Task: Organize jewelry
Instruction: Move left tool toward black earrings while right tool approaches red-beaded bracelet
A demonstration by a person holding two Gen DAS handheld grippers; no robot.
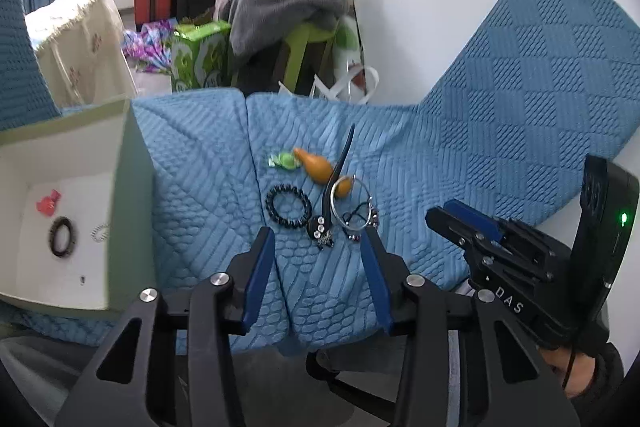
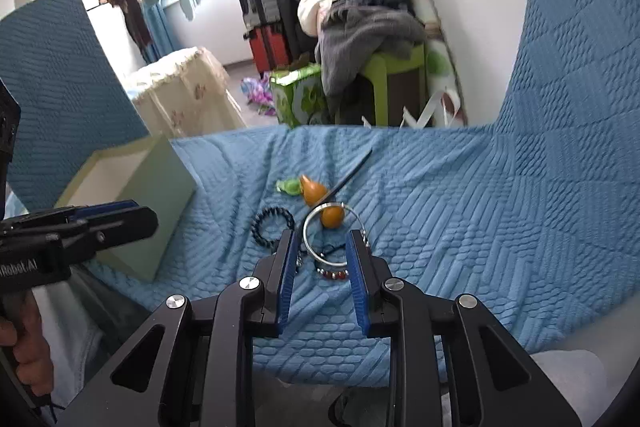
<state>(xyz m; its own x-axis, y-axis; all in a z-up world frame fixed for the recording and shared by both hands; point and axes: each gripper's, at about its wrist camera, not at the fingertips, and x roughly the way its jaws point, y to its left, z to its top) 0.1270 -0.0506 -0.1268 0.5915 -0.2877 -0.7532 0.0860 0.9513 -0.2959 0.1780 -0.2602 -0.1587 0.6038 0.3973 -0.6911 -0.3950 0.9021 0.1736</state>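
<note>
In the left wrist view, the left gripper sits at the bottom centre with its blue-padded jaws standing apart and nothing between them, the tips just short of the jewelry pile. Ahead of it, mid-frame on the blue quilted cover, lie a black beaded bracelet, a silver bangle, a dark hair stick with a jewelled end, two orange gourd-shaped pieces, and a small green piece. At the left edge stands an open pale green box; on its white floor rest a red piece, a dark ring-shaped bracelet and a small pale coil. The right gripper enters from the right of the frame, seen side-on (too foreshortened here to judge its gap).

In the right wrist view, the right gripper fills the lower centre, jaws narrowly parted and empty of grip, its tips framing the near edge of the silver bangle, with red beads just below it. The black beaded bracelet lies left of the tips, the orange gourds beyond. The green box sits at middle left, and the left gripper reaches in from the left edge, held by a hand.
</note>
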